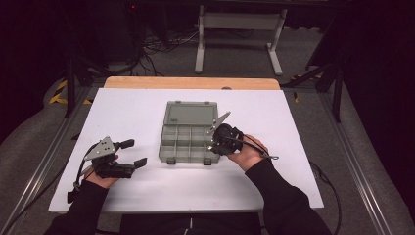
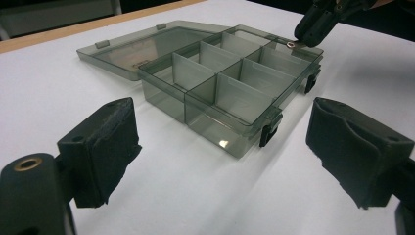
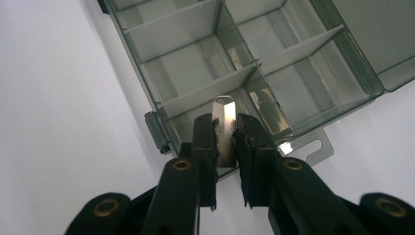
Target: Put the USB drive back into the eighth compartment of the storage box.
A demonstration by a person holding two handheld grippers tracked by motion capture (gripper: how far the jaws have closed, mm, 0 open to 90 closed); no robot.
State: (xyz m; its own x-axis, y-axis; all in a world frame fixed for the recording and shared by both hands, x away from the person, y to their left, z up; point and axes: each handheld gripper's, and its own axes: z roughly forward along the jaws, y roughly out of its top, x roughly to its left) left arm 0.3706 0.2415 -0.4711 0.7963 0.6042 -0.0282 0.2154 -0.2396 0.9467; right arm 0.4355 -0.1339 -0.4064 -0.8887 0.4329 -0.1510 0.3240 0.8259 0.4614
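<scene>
A smoky clear compartment box [image 1: 166,147] lies open mid-table, its lid [image 1: 191,113] flat behind it and its cells [image 2: 244,93] bare. My right gripper [image 1: 211,145] hovers over the box's front right corner, shut on a small upright metal strip [image 3: 225,108], whose tip shows above the pads [image 3: 204,137]. From the left gripper view, that gripper [image 2: 318,22] holds the strip [image 2: 291,44] just above the rim. My left gripper [image 1: 134,152] rests on the table left of the box, open, with nothing between its fingers [image 2: 105,147].
A flat slotted metal plate [image 3: 307,145] lies on the white table [image 1: 127,107] beside the box's corner. Black latches [image 2: 268,129] stick out from the box's front wall. A wooden strip [image 1: 191,82] runs along the far edge. Cables and a frame stand on the floor beyond.
</scene>
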